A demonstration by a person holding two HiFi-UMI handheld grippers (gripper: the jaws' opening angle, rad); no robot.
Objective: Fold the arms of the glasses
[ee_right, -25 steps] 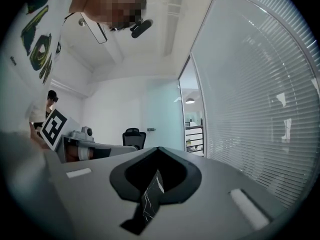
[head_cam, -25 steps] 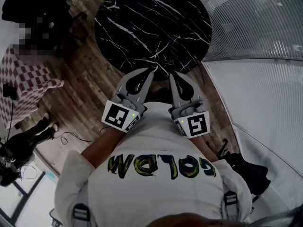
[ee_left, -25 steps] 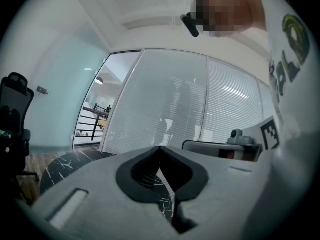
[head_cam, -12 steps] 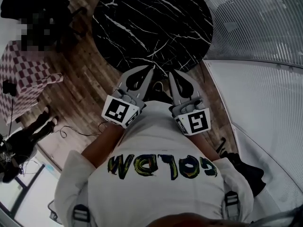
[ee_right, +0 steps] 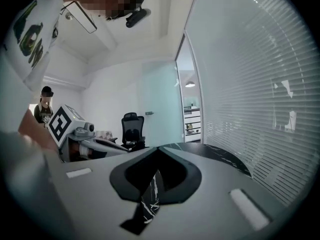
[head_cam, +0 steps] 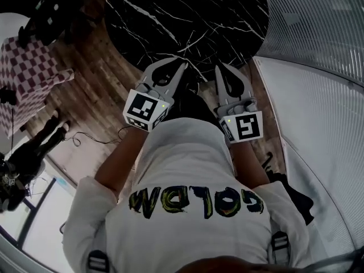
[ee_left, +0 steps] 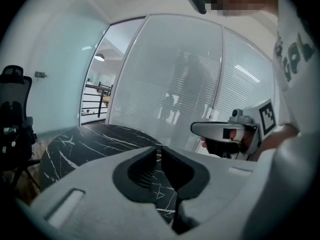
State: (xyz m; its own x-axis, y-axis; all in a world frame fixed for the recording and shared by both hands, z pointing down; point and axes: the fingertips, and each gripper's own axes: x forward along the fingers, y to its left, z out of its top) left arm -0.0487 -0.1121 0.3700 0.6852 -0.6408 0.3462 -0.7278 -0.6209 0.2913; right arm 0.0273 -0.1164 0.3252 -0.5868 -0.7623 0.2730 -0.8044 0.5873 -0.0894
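Just short of the round black white-veined marble table (head_cam: 187,10), we hold the left gripper (head_cam: 182,66) and right gripper (head_cam: 218,68) side by side, both jaws closed and empty. No glasses show in any view, so we cannot judge which hand is nearer.

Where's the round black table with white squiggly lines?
In the head view the black table fills the top middle, just ahead of the left gripper and right gripper, with wooden floor on its left.
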